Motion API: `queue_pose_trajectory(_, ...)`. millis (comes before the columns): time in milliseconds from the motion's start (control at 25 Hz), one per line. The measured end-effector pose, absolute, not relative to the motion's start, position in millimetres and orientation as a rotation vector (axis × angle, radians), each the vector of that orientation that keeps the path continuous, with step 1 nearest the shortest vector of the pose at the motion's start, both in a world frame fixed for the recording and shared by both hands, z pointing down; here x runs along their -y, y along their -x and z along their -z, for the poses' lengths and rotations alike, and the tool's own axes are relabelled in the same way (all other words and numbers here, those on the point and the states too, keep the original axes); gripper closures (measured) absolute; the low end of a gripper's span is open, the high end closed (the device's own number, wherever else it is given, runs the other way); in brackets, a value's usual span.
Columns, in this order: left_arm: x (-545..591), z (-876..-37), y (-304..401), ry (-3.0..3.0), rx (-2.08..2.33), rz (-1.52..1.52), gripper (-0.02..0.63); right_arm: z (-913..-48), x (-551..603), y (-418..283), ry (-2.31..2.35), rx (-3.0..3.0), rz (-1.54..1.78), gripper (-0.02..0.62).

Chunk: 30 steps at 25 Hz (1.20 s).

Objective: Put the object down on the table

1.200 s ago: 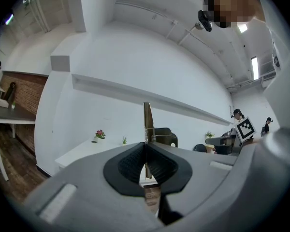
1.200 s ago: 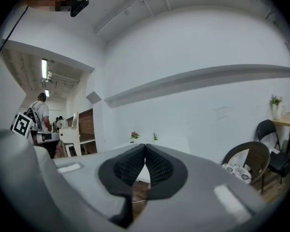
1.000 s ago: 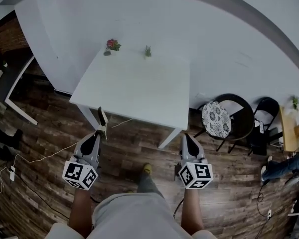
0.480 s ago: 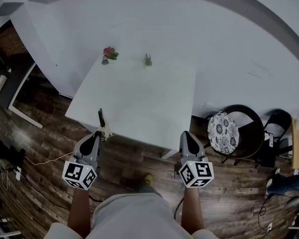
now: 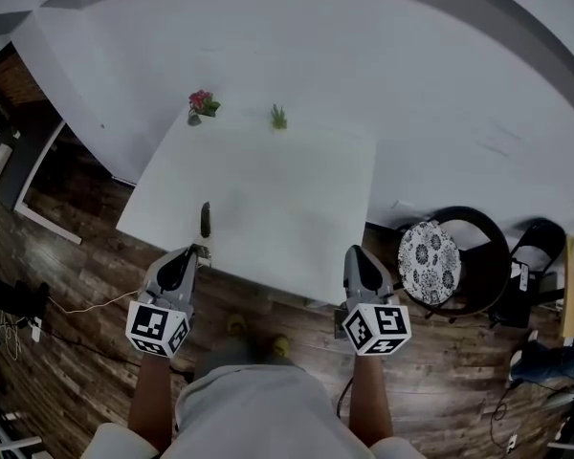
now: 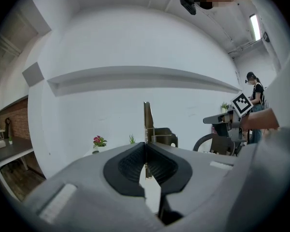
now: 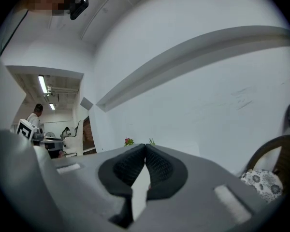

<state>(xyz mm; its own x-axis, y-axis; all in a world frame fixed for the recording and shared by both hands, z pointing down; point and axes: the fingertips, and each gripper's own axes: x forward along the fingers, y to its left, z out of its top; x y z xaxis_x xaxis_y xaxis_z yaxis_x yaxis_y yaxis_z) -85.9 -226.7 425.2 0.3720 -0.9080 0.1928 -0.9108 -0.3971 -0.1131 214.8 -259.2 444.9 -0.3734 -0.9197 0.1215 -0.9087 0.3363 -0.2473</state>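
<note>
Two grippers by the white table (image 5: 297, 189).
The left gripper (image 5: 199, 252) pinches a slim upright tool (image 5: 205, 220), perhaps a knife; the right gripper (image 5: 356, 252) has its jaws together, empty.

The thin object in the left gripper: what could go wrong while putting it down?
The thin object stands upright in the left gripper, pinched only at its lower end; released so, it may topple. It hangs just inside the near edge of the table, so it could drop to the floor.
</note>
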Motion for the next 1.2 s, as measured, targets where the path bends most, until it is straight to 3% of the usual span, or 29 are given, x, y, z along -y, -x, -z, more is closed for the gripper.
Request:
queue_pose_trajectory(800,342.6,-458.5,100.6,-2.627,1.562,-0.355,0.595,-444.6,336.3,-189.1,1.837,-2.508,0.402,0.592)
queue_pose_trajectory(1200,397.8,-487.5,124.7,-2.639,1.536,-0.517,0.595,-446.0,373.0,-159.6,1.866,-2.51,0.4,0.592)
